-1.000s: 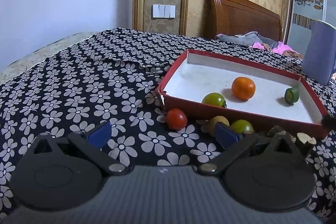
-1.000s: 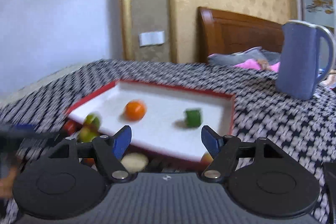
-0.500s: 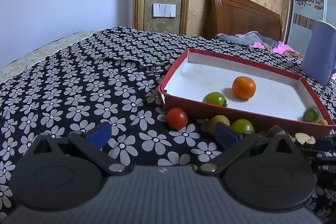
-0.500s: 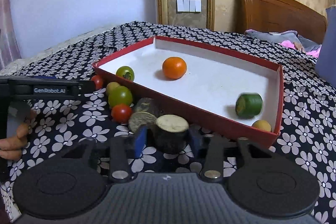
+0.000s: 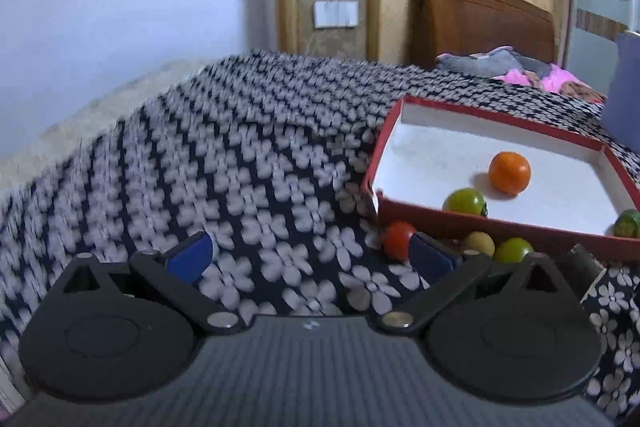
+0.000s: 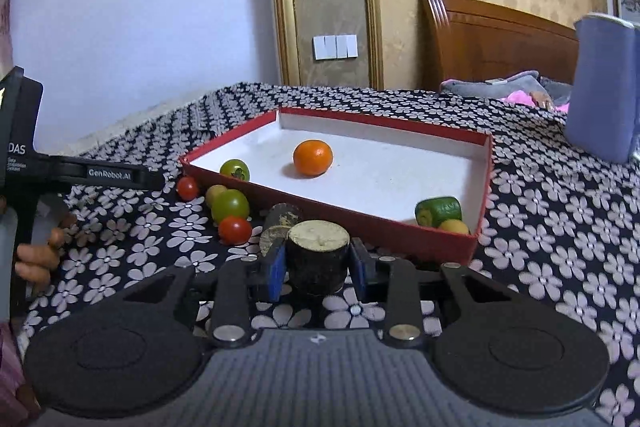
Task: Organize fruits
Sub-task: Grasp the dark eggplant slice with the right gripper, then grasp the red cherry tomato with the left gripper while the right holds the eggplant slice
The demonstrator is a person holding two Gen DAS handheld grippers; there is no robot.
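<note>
My right gripper (image 6: 318,265) is shut on a dark cylinder with a pale cut top (image 6: 318,255), just in front of the red tray (image 6: 486,179). Inside the tray lie an orange (image 6: 313,157), a green tomato (image 6: 235,169), a green cucumber piece (image 6: 438,211) and a small yellow fruit (image 6: 454,226). Outside its front wall sit two red tomatoes (image 6: 235,230), a green tomato (image 6: 230,205), a yellowish fruit (image 6: 215,193) and a second dark cylinder (image 6: 280,223). My left gripper (image 5: 310,255) is open over the floral cloth, left of the tray (image 5: 384,147); nothing is between its fingers.
A blue jug (image 6: 604,89) stands right of the tray. A wooden headboard (image 6: 492,39) and bedding lie behind. A person's hand (image 6: 38,255) holds the left gripper's body (image 6: 80,173) at the left edge of the right wrist view.
My right gripper closed on the dark cylinder in front of the tray and holds it. The left gripper swung left, so the tray now sits further right in its view.
</note>
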